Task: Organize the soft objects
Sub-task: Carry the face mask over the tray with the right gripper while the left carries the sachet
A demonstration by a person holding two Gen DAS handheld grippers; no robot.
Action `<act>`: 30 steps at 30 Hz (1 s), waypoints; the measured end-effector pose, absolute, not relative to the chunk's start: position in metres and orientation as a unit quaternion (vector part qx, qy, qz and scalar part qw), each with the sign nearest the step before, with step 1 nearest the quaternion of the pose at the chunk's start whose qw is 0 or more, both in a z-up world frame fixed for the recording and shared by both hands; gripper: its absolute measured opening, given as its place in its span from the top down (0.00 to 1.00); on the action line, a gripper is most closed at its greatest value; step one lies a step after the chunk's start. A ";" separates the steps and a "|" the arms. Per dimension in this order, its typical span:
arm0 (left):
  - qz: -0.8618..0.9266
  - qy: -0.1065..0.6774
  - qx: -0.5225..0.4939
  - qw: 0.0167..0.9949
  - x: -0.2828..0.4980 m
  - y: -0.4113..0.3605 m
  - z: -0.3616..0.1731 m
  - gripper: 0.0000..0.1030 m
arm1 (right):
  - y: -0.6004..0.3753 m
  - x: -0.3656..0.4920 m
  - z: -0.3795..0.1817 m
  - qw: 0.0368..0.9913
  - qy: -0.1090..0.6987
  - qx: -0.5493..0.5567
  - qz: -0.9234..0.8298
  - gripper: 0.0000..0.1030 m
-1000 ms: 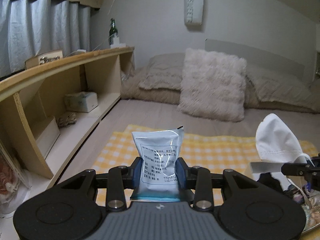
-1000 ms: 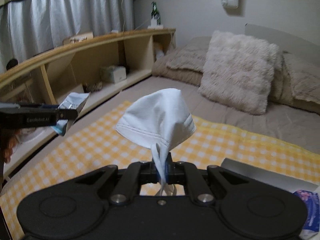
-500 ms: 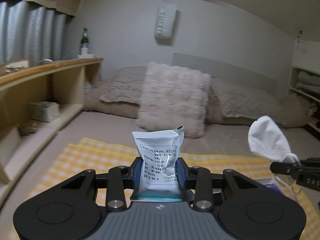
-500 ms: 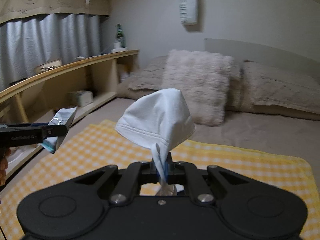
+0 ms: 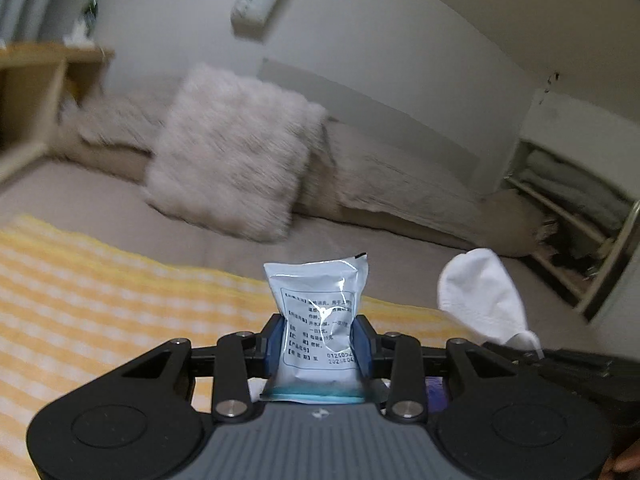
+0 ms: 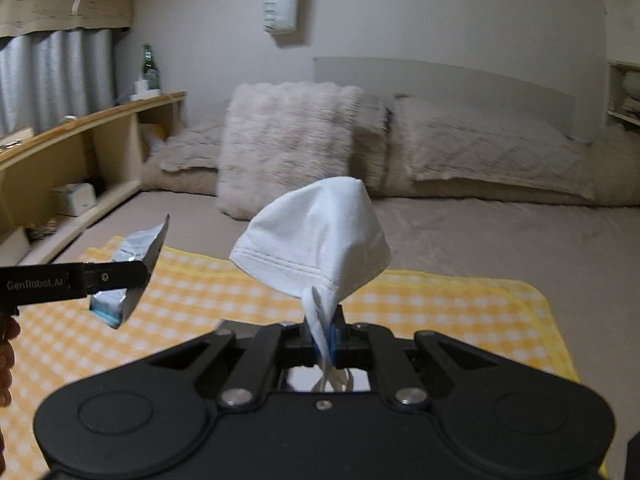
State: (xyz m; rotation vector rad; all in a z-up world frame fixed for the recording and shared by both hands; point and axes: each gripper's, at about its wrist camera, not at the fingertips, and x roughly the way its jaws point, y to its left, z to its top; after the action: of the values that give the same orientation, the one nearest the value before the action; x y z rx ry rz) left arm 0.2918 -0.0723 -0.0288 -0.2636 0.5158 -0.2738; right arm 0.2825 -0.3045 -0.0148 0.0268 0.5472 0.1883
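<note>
1. Your left gripper (image 5: pixel 319 340) pinches the foil packet (image 5: pixel 318 322) only at its base, above the yellow cloth (image 5: pixel 100 300); a jerk could slip it.
2. Your right gripper (image 6: pixel 320 338), at 3 o'clock of the left, is clamped on just the face mask (image 6: pixel 316 240) strap, so it may swing loose.

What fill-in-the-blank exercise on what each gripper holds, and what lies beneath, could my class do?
1. The left gripper is shut on a silver ____.
2. The right gripper pinches the white mask by its ____.
3. The checked cloth on the bed is white and ____.

Missing words: packet; strap; yellow
</note>
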 end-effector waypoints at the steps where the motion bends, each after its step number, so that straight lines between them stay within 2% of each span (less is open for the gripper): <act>1: -0.145 0.259 -0.144 0.944 0.297 -0.077 -0.035 0.63 | -0.310 0.284 -0.018 0.958 0.273 0.014 0.085 0.95; 15: -0.214 0.329 -0.246 0.886 0.379 -0.139 -0.130 0.62 | -0.355 0.306 -0.053 0.950 0.311 0.040 0.018 0.95; 25: -0.210 0.378 -0.214 0.876 0.412 -0.158 -0.184 0.61 | -0.347 0.330 -0.071 0.943 0.330 0.038 0.031 0.95; 28: -0.188 0.422 -0.172 0.870 0.415 -0.165 -0.195 0.62 | -0.344 0.339 -0.076 0.939 0.339 0.056 0.037 0.95; 30: -0.170 0.424 -0.135 0.880 0.413 -0.165 -0.196 0.62 | -0.340 0.346 -0.083 0.933 0.352 0.067 0.046 0.95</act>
State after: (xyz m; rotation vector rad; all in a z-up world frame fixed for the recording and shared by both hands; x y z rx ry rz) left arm 0.4128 -0.1652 -0.1962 -0.2809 0.8830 -0.3536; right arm 0.3457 -0.3395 -0.0829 0.1368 0.7197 0.0941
